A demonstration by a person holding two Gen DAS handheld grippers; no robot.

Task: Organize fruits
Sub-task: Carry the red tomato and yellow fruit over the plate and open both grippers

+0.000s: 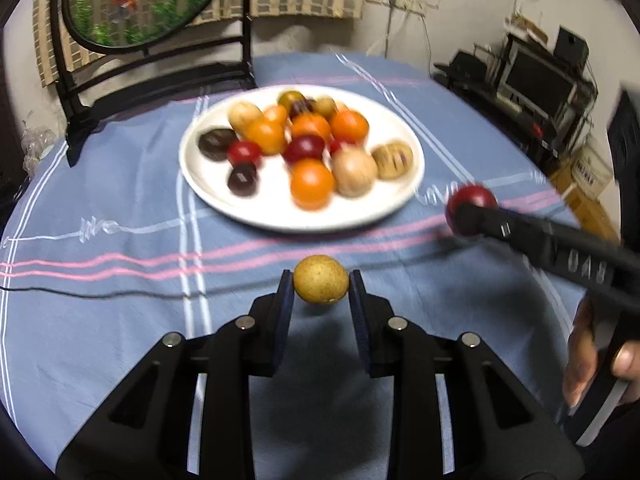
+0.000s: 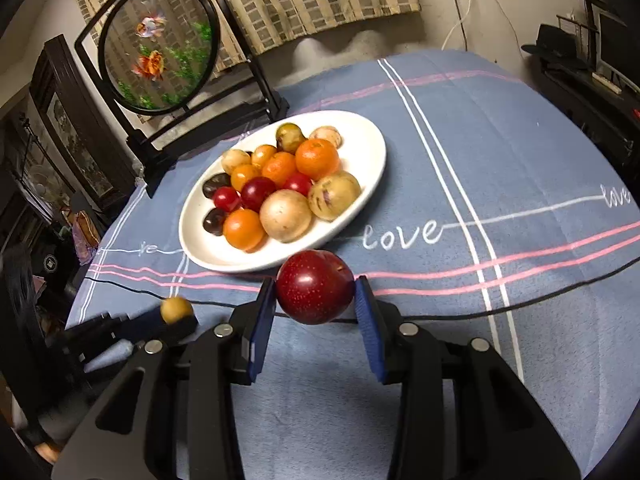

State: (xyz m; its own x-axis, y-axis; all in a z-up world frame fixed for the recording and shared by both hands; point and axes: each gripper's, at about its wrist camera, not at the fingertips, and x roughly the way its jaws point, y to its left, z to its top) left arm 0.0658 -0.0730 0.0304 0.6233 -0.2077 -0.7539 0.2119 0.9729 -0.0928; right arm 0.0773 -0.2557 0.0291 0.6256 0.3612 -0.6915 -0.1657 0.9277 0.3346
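Clamping a tan fruit (image 1: 321, 285), left gripper (image 1: 321, 286); right gripper (image 2: 315, 292) pinching a red plum (image 2: 315, 287).

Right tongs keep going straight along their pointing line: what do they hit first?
Probably the near rim of the white plate. The right tongs, shut on a red plum, aim down and forward, and the plate lies just past the plum. Depth is unclear, so the blue cloth before it could come first.

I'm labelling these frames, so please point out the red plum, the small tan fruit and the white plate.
red plum (image 2: 315, 293): right wrist view, middle of its shiny front face.
small tan fruit (image 1: 321, 285): left wrist view, centre of its speckled skin.
white plate (image 2: 366, 136): right wrist view, bare far rim.
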